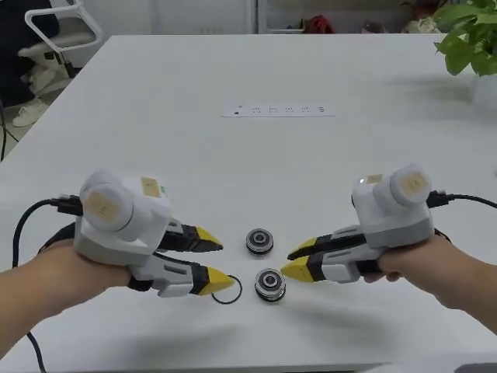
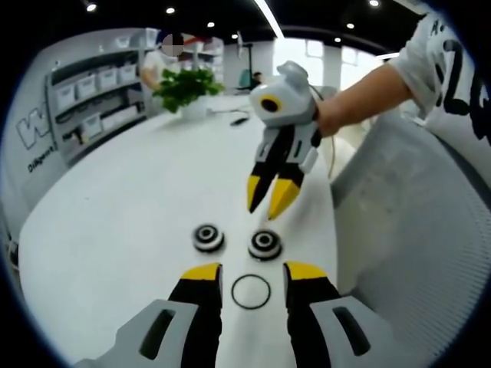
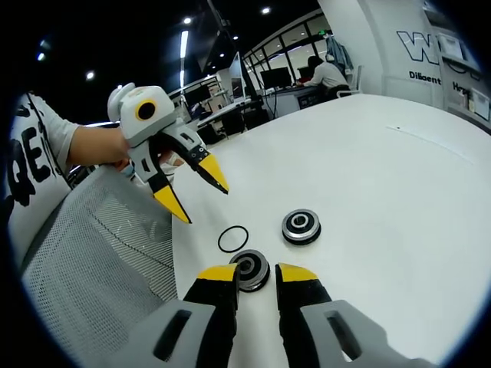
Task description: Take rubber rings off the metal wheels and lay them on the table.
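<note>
Two small metal wheels lie near the table's front edge, one farther and one nearer. Both show dark bands. A loose black rubber ring lies flat on the table just left of the nearer wheel. My left gripper is open, its tips straddling the loose ring from above. My right gripper is open with a narrow gap, its tips just short of the nearer wheel and apart from it.
A white strip with sockets lies mid-table. A green plant stands at the far right and a white chair at the far left. A grey mesh chair back stands close to the table's near edge.
</note>
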Motion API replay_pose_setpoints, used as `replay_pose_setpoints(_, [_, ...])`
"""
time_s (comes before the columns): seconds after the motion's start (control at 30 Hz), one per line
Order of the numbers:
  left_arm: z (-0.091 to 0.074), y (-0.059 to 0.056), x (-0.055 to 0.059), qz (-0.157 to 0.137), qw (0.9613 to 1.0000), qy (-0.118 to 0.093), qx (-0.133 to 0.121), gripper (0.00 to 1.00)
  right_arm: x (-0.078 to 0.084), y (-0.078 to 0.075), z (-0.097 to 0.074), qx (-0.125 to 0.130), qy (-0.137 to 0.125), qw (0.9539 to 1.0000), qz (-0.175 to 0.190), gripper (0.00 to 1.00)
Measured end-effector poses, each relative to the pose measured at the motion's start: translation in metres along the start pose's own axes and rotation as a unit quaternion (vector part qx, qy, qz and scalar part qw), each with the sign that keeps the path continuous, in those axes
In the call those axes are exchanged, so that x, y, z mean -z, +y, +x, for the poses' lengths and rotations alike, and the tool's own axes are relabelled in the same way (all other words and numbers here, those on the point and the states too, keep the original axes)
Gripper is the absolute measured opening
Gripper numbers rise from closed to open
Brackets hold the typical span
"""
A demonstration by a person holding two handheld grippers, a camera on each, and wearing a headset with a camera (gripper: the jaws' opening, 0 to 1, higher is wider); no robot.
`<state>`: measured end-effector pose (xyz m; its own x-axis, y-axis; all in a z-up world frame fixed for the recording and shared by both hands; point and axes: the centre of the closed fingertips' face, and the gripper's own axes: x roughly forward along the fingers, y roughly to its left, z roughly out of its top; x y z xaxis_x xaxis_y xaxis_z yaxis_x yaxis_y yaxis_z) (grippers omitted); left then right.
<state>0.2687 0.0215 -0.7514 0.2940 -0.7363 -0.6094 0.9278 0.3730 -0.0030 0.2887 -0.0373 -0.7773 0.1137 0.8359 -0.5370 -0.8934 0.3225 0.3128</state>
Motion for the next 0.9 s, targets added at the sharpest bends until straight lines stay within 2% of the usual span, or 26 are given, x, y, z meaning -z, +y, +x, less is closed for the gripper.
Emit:
replay_pose_setpoints(0.3, [0.012,-0.002,0.003,0.001,0.9999,0.008,0.011,0.32,0.014,0.002,0.004,-0.007,0.015,0.9999,-0.005,0.15])
replay_pose_setpoints(0.9, [0.036,-0.01,0.007,0.006,0.9991,0.027,0.032,0.31,0.03,0.0,0.013,-0.005,0.034,0.9992,-0.022,0.13])
